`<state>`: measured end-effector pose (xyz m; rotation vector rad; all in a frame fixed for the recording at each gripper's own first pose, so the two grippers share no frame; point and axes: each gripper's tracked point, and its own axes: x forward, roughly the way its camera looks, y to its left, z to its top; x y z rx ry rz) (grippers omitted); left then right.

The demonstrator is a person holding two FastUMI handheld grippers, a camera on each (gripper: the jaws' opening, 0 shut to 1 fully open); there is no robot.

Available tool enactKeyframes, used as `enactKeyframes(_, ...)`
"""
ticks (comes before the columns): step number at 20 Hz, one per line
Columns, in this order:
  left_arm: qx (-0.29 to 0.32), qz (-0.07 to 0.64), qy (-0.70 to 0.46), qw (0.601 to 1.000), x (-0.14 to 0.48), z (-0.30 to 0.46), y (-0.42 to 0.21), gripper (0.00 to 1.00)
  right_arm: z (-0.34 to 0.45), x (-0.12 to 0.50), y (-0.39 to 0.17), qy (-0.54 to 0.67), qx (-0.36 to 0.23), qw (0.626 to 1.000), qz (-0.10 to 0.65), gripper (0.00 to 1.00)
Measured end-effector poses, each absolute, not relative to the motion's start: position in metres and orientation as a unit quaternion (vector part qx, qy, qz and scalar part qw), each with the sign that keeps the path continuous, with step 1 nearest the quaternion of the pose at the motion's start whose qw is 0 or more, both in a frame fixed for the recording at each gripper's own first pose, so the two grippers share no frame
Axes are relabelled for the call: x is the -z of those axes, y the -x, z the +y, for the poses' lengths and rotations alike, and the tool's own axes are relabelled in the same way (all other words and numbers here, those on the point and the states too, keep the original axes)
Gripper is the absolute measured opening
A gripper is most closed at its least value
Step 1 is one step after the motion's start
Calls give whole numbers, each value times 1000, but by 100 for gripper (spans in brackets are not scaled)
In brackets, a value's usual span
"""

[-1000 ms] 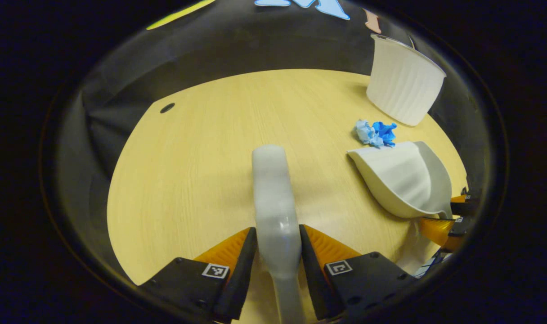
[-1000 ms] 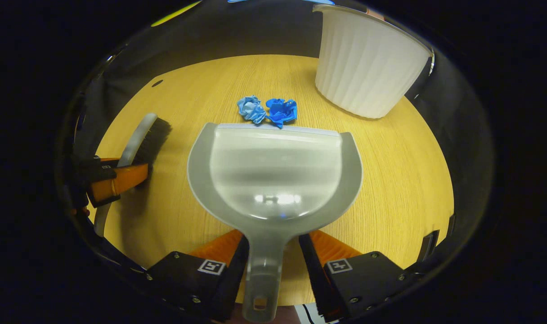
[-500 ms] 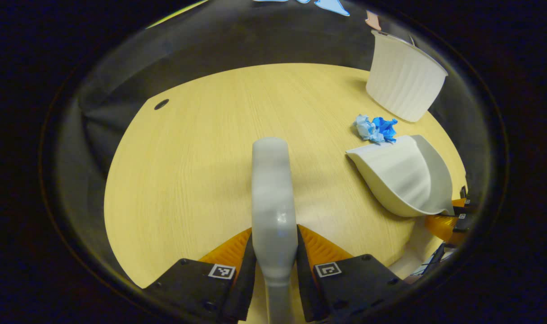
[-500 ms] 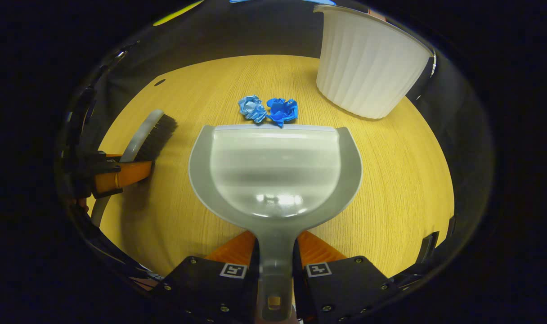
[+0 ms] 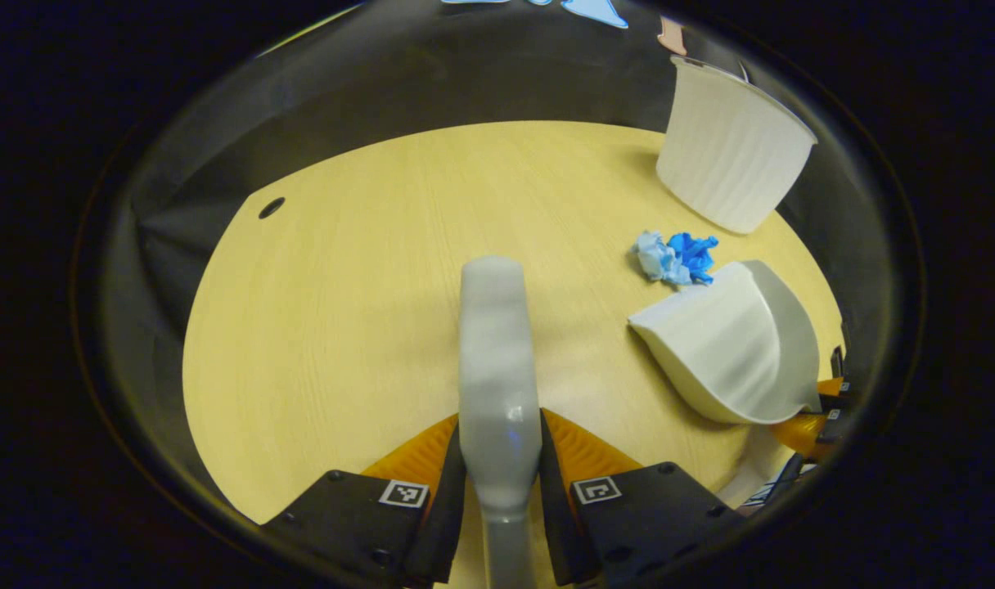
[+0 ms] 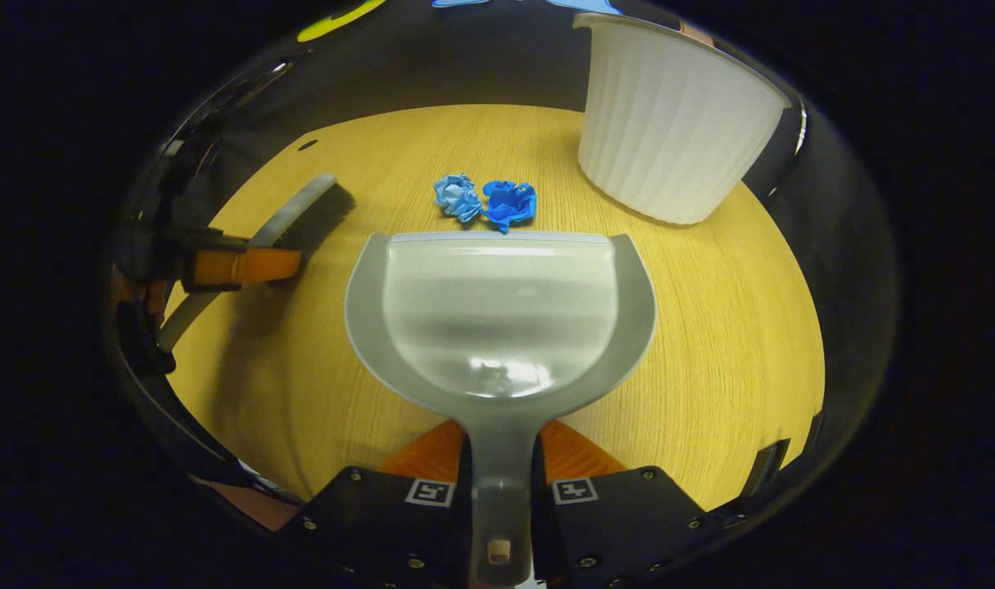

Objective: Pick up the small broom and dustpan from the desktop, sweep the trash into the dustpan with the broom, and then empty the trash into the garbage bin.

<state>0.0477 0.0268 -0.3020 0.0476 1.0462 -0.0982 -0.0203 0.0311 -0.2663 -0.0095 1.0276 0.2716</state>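
With your left hand-held gripper (image 5: 502, 491) clamping the broom (image 5: 497, 360) and your right hand-held gripper (image 6: 502, 511) gripping the dustpan (image 6: 502, 319), a hard stroke could flick the light paper balls (image 6: 485, 200) past its lip.

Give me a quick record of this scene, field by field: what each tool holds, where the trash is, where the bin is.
left tool: shut on the broom handle
right tool: shut on the dustpan handle
trash: two crumpled blue wads on the desk, just beyond the dustpan's front lip, none inside the pan
garbage bin: white, ribbed, upright on the desk, beyond and to the right of the trash in the right gripper view
broom bristles: dark, off to the left of the pan in the right gripper view, away from the trash
sweeping: not yet done
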Motion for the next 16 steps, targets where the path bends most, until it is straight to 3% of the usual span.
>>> enactKeyframes(2,57,498,-40,864,301,23,-61,52,22,267,19,17,-145,861,487,29)
enactKeyframes(4,71,497,-57,863,303,14,-73,47,14,268,17,29,-157,861,483,29)
enactKeyframes(5,78,498,-67,861,303,11,-80,52,10,267,15,32,-163,861,481,29)
enactKeyframes(7,92,496,-85,859,303,2,-92,47,5,270,12,37,-182,858,480,29)
enactKeyframes(12,133,493,-101,854,308,-30,-120,47,-10,271,4,68,-225,847,477,29)
enactKeyframes(13,142,492,-110,852,309,-36,-126,53,-12,271,3,70,-230,844,479,29)
enactKeyframes(16,173,487,-129,846,310,-58,-134,47,-16,271,1,80,-243,841,476,29)
